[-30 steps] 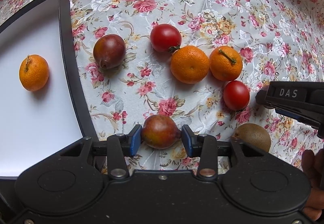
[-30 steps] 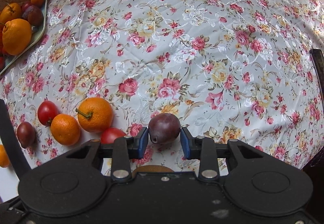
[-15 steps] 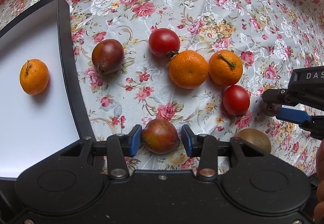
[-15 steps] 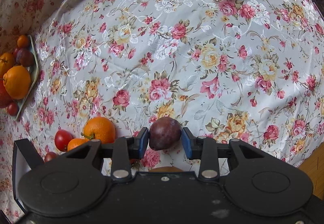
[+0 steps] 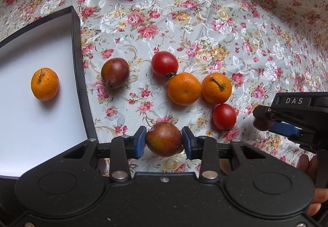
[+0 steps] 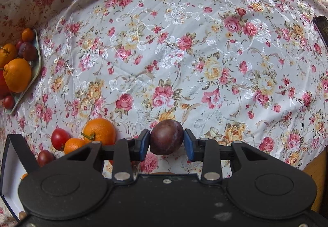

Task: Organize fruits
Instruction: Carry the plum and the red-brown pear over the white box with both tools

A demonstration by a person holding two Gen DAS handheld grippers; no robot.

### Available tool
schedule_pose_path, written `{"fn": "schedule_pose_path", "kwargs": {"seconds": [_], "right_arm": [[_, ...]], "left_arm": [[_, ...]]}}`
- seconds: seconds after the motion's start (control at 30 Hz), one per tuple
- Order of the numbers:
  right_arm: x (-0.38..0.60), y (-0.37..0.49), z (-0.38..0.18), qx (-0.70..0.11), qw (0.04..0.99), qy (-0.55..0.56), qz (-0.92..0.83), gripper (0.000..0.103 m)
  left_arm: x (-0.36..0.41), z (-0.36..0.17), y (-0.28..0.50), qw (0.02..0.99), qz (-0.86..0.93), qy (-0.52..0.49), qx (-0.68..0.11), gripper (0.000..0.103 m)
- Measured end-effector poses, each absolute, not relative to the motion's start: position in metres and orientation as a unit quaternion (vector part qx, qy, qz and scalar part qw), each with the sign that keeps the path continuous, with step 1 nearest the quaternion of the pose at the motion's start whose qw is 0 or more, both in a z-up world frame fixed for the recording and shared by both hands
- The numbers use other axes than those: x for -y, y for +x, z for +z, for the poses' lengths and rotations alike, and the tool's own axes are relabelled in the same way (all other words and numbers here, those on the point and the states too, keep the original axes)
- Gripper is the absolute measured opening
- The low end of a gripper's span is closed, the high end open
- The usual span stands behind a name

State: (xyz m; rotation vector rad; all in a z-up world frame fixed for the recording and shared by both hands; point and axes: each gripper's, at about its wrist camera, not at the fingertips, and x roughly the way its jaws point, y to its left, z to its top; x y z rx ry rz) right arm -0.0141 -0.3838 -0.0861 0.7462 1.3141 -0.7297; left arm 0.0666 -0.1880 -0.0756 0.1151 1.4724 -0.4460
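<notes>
floral tablecloth [image 6: 184, 52], wooden floor corner [image 6: 316, 167]

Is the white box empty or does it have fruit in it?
Not empty. One mandarin sits inside the white box; the rest is bare.

plum [image 5: 164, 138] pinched, darker plum [image 6: 166, 137] pinched, mandarin [image 5: 44, 83] boxed

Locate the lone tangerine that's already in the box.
Left wrist view, far left: the tangerine sits alone on the white floor of the black-rimmed box, with the loose plum its nearest neighbour just outside the box wall.
</notes>
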Motion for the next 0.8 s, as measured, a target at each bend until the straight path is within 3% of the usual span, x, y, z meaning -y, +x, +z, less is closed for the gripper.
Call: {"fn": "schedule_pose_path", "kwargs": {"seconds": [0.3, 0.8], "right_arm": [[0.377, -0.009, -0.053, -0.54, 0.708, 0.328, -0.314, 0.037], [0.327, 0.006, -0.049, -0.524, 0.754, 0.23, -0.324, 0.037]], "left_arm": [[0.152, -0.023, 0.086, 0.782, -0.157, 0.032, -0.602, 0.046], [0.102, -0.022, 0.102, 0.795, -0.099, 0.025, -0.598, 0.046]]}}
